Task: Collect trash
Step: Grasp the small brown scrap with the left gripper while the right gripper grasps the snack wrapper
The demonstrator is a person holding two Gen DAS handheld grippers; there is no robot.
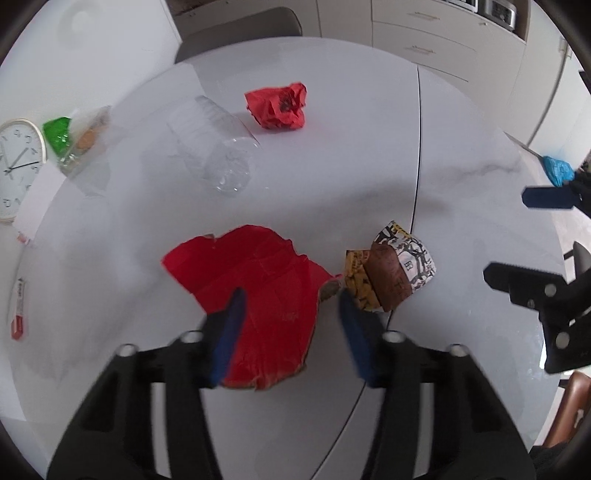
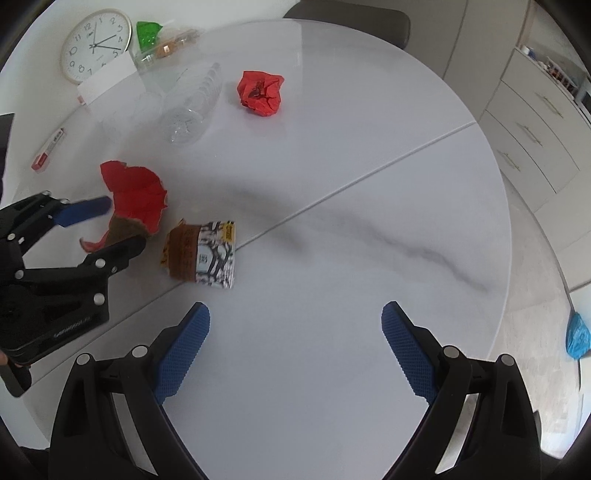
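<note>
Only the right wrist view shows the torn red cardboard (image 2: pixel 136 192) lifting.

A round white wall clock (image 2: pixel 96 46) lies at the far left edge of the white marbled table (image 2: pixel 332 166), partly under a white card (image 2: pixel 107 79). Pale drawer cabinets (image 2: pixel 535 125) stand at the right, a grey chair back (image 1: pixel 240 31) beyond the table

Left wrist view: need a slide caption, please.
Left gripper straddles torn red cardboard beside a crumpled snack wrapper on the white table.
</note>
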